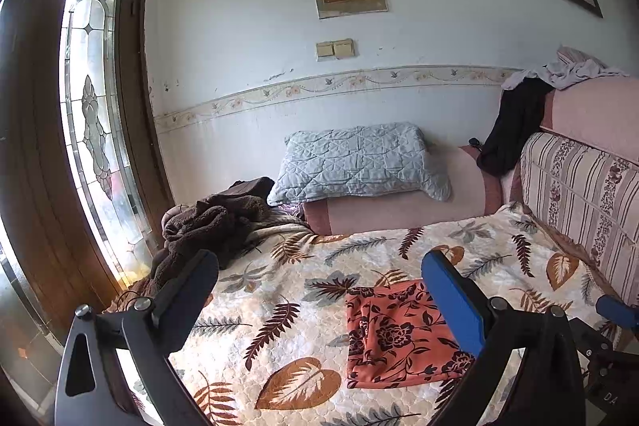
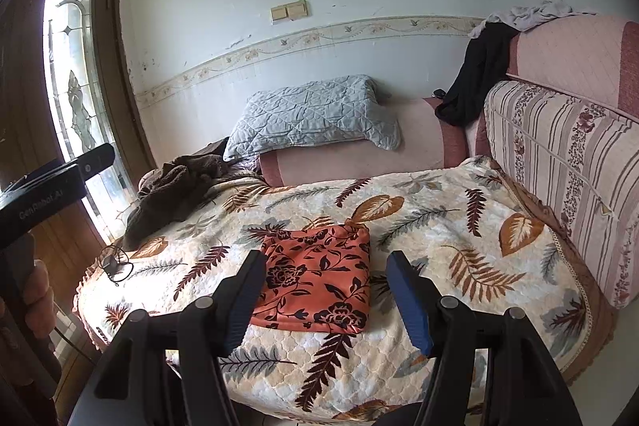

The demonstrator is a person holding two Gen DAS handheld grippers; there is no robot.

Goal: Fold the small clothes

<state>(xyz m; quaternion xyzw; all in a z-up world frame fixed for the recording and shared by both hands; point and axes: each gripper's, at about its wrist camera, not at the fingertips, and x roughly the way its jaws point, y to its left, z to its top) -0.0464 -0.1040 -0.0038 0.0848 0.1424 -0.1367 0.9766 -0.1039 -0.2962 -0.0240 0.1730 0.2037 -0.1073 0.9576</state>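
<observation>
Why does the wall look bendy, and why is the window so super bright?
In the left wrist view the fisheye lens curves the wall border and darkens the picture's corners; the glass door glows washed-out white from daylight, and the left claw looks dark against it. In the right wrist view the same door glares too, the border bends, yet the orange flowered cloth stays sharp.

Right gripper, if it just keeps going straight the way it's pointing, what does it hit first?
Most likely the folded orange floral cloth, which lies between the open fingers of the right gripper on the leaf-print blanket. Depth is unclear, so that is a judgement.
</observation>
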